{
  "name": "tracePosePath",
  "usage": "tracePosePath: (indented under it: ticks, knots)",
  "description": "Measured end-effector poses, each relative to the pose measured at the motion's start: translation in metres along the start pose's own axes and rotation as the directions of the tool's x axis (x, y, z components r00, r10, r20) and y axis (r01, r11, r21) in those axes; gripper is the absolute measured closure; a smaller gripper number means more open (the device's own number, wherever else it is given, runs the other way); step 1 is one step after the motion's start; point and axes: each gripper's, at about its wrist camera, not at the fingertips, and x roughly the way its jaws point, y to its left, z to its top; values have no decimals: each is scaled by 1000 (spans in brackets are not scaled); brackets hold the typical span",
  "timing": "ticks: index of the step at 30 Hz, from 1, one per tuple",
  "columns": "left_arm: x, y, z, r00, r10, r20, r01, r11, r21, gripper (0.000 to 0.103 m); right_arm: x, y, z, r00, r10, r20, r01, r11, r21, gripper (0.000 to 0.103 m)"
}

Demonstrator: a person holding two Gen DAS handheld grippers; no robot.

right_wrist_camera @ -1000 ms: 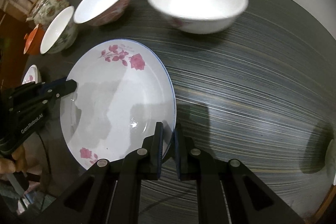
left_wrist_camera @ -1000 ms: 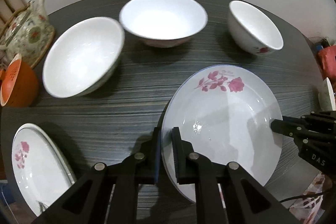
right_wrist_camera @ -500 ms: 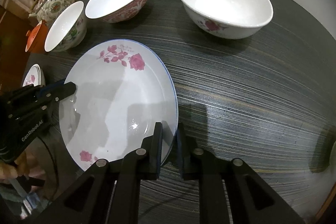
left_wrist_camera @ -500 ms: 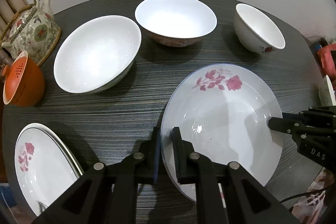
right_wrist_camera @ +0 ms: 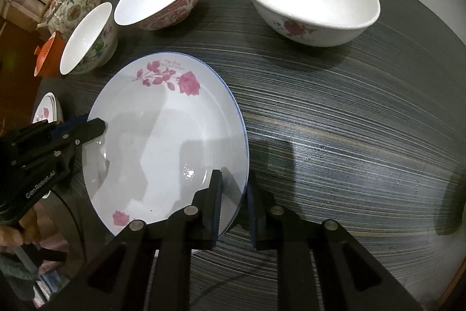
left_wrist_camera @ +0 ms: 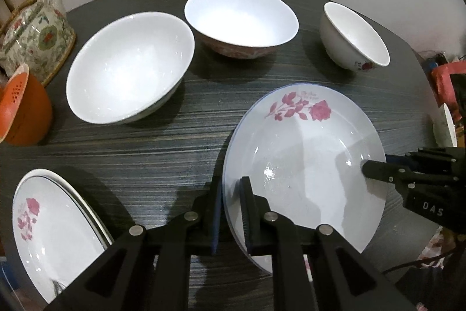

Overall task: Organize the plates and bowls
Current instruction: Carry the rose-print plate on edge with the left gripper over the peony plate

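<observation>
Item: rose plate [left_wrist_camera: 305, 162], nearest, on the dark round table [left_wrist_camera: 174, 147] close to its near edge. My left gripper [left_wrist_camera: 230, 212] straddles its left rim, my right gripper [right_wrist_camera: 234, 206] its right rim. Both sets of fingers are nearly closed. The left pinches the rim; whether the right still presses I cannot tell, since a sliver of gap shows at its outer finger. I hold opposite rims, I judge, to keep the plate level.

Item: second rose plate [left_wrist_camera: 49, 226], near left, cut off by the frame; possibly a stack, unclear.

Item: three bowls across the far side: wide white bowl [left_wrist_camera: 128, 72], red-patterned bowl [left_wrist_camera: 241, 22], small rose bowl [left_wrist_camera: 354, 37].

Item: teapot [left_wrist_camera: 35, 31] and orange strainer [left_wrist_camera: 20, 110], far left, partly cropped.
</observation>
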Motion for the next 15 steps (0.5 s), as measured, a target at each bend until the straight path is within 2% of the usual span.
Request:
tracePosePath:
  ticks: [15]
  knots:
    - [3,3,4,1000,3,-21,-4,999,-41,90,0,-5,4,1000,-2,-13,2,1000,27,89]
